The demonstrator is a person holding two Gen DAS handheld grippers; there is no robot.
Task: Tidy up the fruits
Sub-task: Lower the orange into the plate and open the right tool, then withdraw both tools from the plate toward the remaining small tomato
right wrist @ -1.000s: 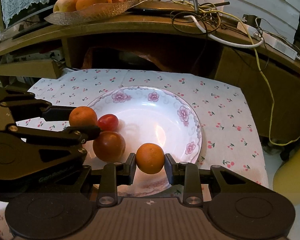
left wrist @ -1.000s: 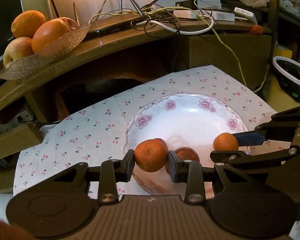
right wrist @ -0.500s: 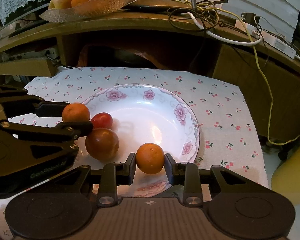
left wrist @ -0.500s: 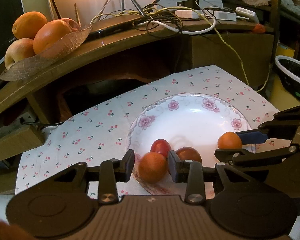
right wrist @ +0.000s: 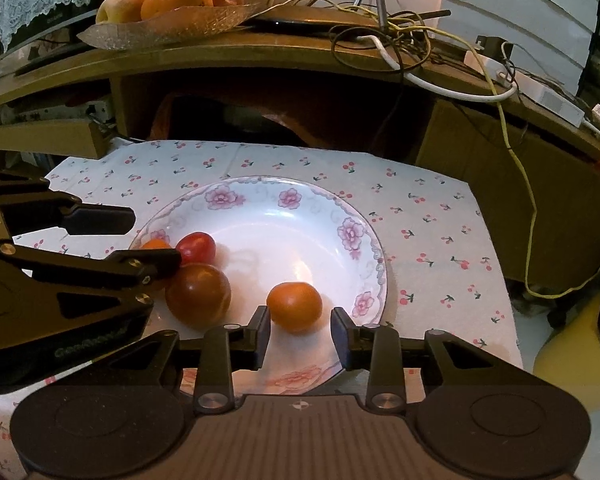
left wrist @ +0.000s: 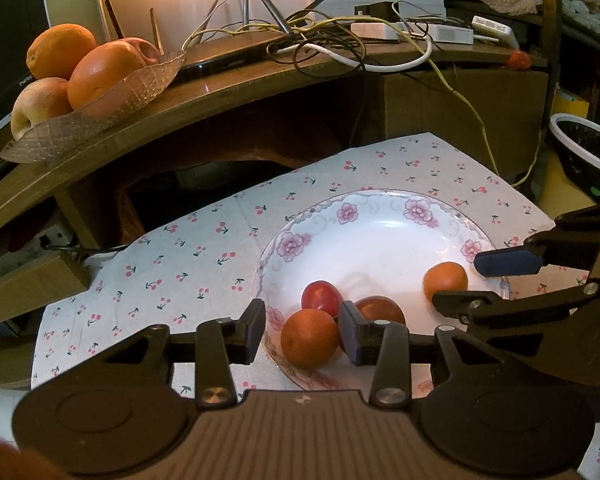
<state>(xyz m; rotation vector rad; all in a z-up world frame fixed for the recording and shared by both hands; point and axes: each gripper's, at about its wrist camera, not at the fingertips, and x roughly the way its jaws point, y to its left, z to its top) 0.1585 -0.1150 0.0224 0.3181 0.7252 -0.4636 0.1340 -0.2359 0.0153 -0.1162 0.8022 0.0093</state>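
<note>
I have both claws over the near rim of the flowered plate (right wrist: pixel 364 236), which sits on the cherry-print cloth (left wrist: pixel 188 264). My left claw (left wrist: pixel 302 330) stands spread, its pads either side of an orange fruit (left wrist: pixel 309 338) that rests on the plate's near-left rim; I see a clear gap on the left pad's side, while the right pad looks just beside the fruit or touching it. My right claw (right wrist: pixel 299 334) is likewise parted, with a second orange fruit (right wrist: pixel 294 306) lying on the plate straight ahead between its fingertips, free of both pads. Neither claw grips anything.

A small red fruit (left wrist: pixel 321 295) and a darker brown-red one (right wrist: pixel 198 295) sit touching each other between the two orange ones. All four are roundish, so no long axis matters. What I judge the coming move turns on: each orange fruit lies directly forward of its own claw, so pulling straight back should clear both without nudging them.
</note>
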